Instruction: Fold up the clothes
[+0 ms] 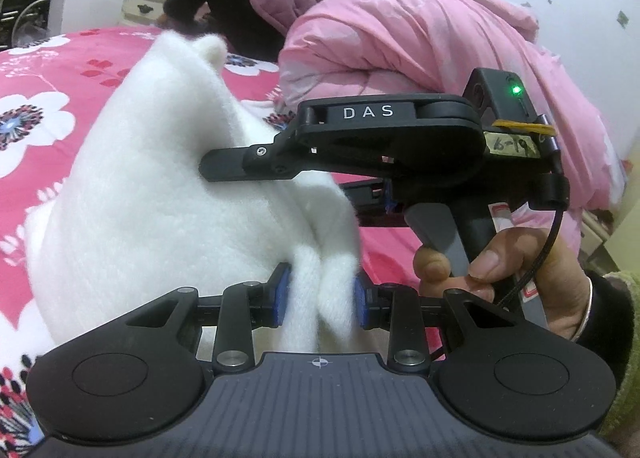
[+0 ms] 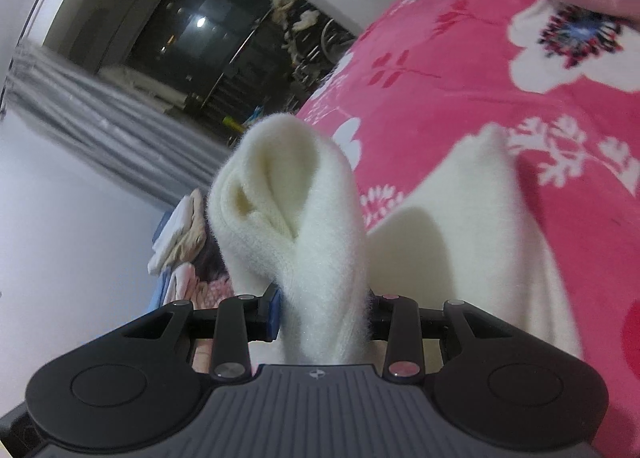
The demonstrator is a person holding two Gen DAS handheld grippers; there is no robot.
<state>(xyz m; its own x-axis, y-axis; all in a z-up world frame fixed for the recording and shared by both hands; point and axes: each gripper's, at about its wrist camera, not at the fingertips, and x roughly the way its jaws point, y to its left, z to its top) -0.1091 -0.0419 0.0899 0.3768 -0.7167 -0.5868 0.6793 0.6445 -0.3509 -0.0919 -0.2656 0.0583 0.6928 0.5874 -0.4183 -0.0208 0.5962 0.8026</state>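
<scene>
**Item: white fleece garment, held up mid-fold over bed**

- Garment: white fleece garment (image 1: 160,186), fluffy and thick, part lifted off the bed (image 1: 52,70), part trailing down onto the pink floral cover.
- Left gripper (image 1: 320,294): fingers (image 1: 282,294) narrowed partway, pinching a bunched edge of the fleece between the blue pads.
- Right gripper (image 2: 322,308): fingers (image 2: 274,308) likewise partly closed, clamped on a rolled, doubled-over edge that stands up ahead of them. In the left view it lies close beside the left gripper, with a hand (image 1: 512,270) on its trigger.
- Step in hand (judged): carrying two gripped edges together to make a fold.
- Next move calls for: lowering both edges evenly onto the bed, keeping the layers aligned before release.
- Nearby: pink quilt (image 1: 420,38), heaped at the far side.
</scene>
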